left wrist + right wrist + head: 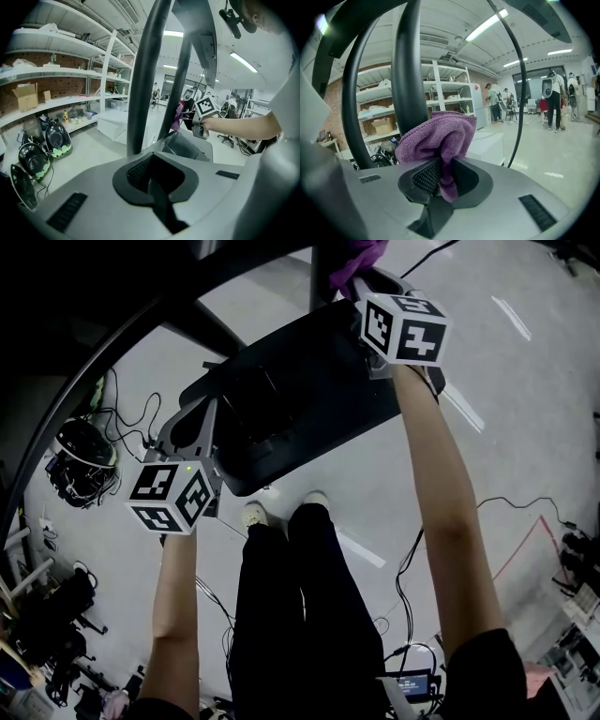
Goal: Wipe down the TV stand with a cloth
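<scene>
Big workshop space here: pale floor (525, 381), white shelving (61, 70) along one wall, strip lights overhead. The purple cloth (436, 136) is bunched up and pinched in the right claw (440, 183), with its jaws closed on a fold of it and the rest puffing out above them. It's held up high, right against the TV stand's thick dark pole (405, 93), though I honestly can't tell if it's actually touching. The stand's flat black base (309, 381) sits on the floor below, just in front of the person's black-trousered legs (300, 615). The left claw (157, 187) is down low by the near end of that base, with its jaws together and nothing in them. Cables (122, 418) trail over the floor off to the left.
</scene>
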